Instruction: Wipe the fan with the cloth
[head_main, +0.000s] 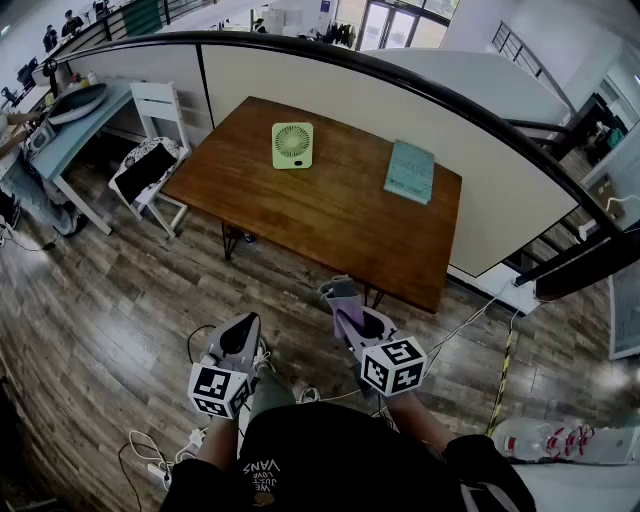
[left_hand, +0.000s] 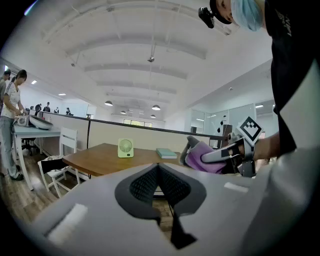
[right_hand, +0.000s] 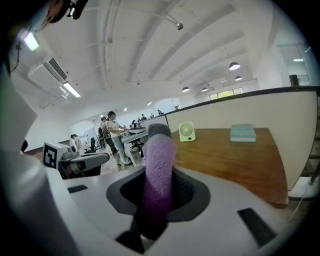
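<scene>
A small light-green fan (head_main: 292, 145) stands upright on the brown wooden table (head_main: 300, 215), toward its far side; it also shows as the fan (left_hand: 125, 148) and fan (right_hand: 186, 132) in the gripper views. My right gripper (head_main: 343, 303) is shut on a purple and grey cloth (head_main: 341, 299), held in the air before the table's near edge; the cloth (right_hand: 158, 170) sticks up between the jaws. My left gripper (head_main: 240, 331) is shut with nothing in it, low at the left of the right one, well short of the table.
A teal book (head_main: 410, 171) lies on the table right of the fan. A white chair (head_main: 150, 165) and a light-blue desk (head_main: 70, 135) stand at left. A cream partition (head_main: 400, 110) backs the table. Cables (head_main: 150, 455) lie on the wooden floor.
</scene>
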